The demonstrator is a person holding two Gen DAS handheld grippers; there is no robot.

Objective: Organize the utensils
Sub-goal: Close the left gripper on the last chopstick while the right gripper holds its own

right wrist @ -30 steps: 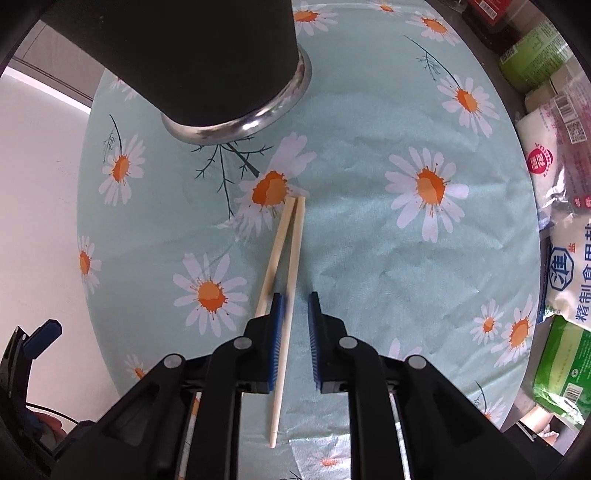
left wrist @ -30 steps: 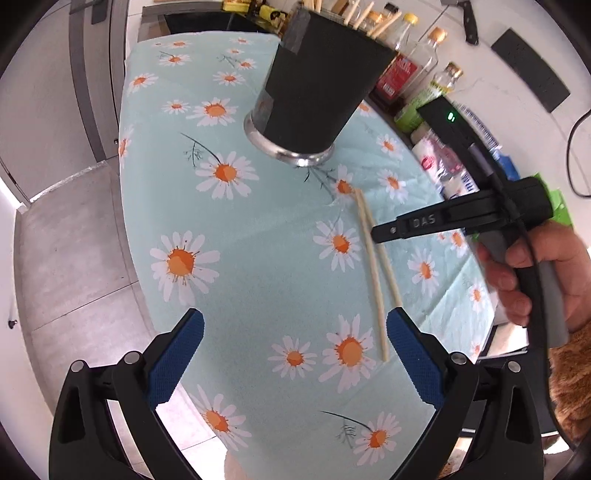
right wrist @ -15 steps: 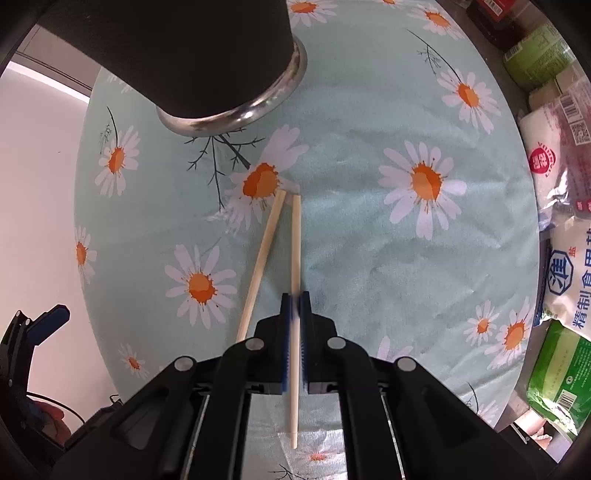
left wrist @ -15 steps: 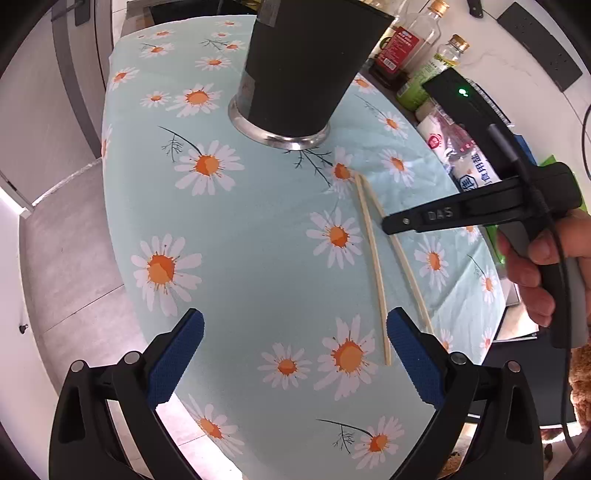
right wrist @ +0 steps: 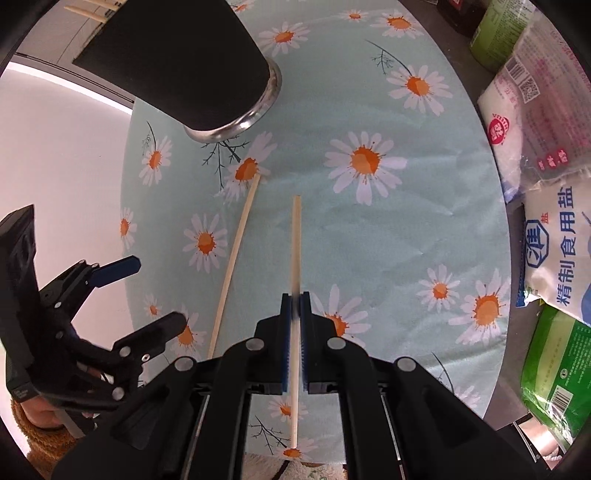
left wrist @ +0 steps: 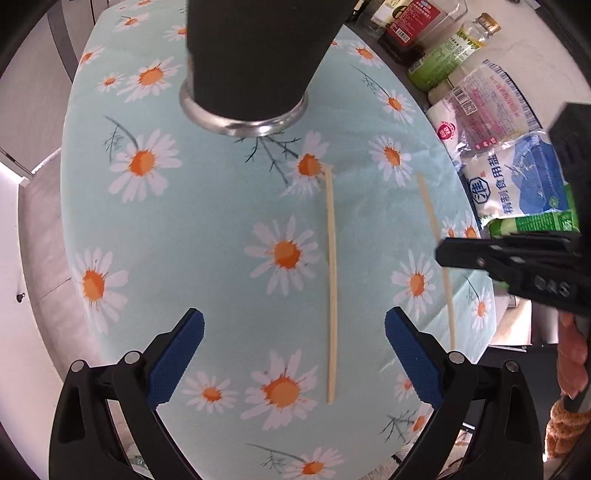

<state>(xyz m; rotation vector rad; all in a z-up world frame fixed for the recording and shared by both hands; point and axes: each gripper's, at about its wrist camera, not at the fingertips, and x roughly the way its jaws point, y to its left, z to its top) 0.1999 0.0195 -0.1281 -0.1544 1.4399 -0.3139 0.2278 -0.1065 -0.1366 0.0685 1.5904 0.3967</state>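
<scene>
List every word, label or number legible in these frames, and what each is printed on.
"精制食用盐": white and blue salt bag, right table edge.
"盐": small, above the round logo on that bag.
"DAS" (first letter unclear): embossed on the right gripper arm.
Pink-printed bag, red-label bottle, green packet: print, barcodes and QR code too small to read.

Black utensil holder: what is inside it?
In the right wrist view, pale stick ends poke past the black utensil holder at the top edge, apparently chopsticks. Its opening faces away, so the rest inside is hidden.
</scene>
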